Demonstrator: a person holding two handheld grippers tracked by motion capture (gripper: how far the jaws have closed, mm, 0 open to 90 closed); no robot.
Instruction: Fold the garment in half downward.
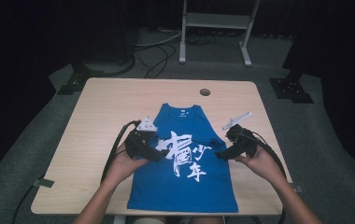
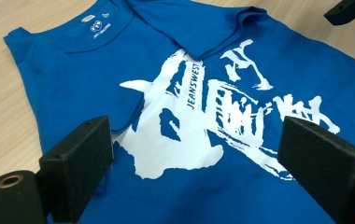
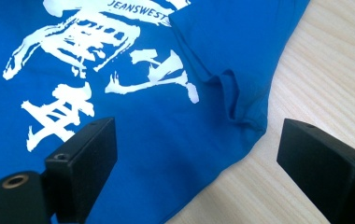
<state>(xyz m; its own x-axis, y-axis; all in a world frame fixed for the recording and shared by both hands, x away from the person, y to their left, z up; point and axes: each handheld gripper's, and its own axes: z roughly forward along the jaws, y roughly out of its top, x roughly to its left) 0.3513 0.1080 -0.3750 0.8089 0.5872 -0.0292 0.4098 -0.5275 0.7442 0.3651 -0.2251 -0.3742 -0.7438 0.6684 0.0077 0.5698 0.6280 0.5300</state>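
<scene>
The blue tank top (image 1: 185, 163) lies flat at the lower middle of the high view, white lettering (image 1: 181, 156) up, neckline toward the far table edge. Its right shoulder strap seems folded over onto the chest, though the folds are hard to read. My left gripper (image 1: 162, 155) sits over the print at centre left, jaws spread wide with nothing between them. My right gripper (image 1: 221, 154) hovers by the shirt's right edge, jaws likewise apart, straddling cloth and the bare wooden table (image 1: 96, 116)
</scene>
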